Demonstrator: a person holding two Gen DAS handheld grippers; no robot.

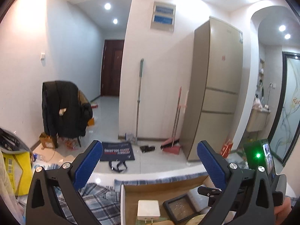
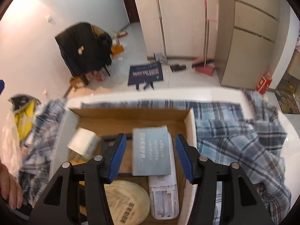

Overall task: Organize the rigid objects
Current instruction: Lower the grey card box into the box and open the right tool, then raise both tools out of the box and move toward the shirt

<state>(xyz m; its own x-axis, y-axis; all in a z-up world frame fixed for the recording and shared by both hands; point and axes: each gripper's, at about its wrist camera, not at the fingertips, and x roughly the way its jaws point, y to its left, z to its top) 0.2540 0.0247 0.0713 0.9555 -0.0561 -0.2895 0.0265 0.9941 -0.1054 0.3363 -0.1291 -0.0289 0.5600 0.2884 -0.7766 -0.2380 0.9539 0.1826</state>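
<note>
1. Right gripper (image 2: 149, 154): jaws apart, empty, above the cardboard box (image 2: 131, 115) on the plaid cloth (image 2: 234, 140).
2. In box: grey card (image 2: 151, 151) with blurred, unreadable print, lying on a white remote (image 2: 164, 196); round tan lid (image 2: 124, 201), dark lettering illegible.
3. Left gripper (image 1: 148, 167): jaws wide apart, empty.
4. Left view only: white charger (image 1: 148, 209), fridge (image 1: 215, 90).
5. Floor bag (image 2: 145, 73): white and red lettering, illegible.
</note>
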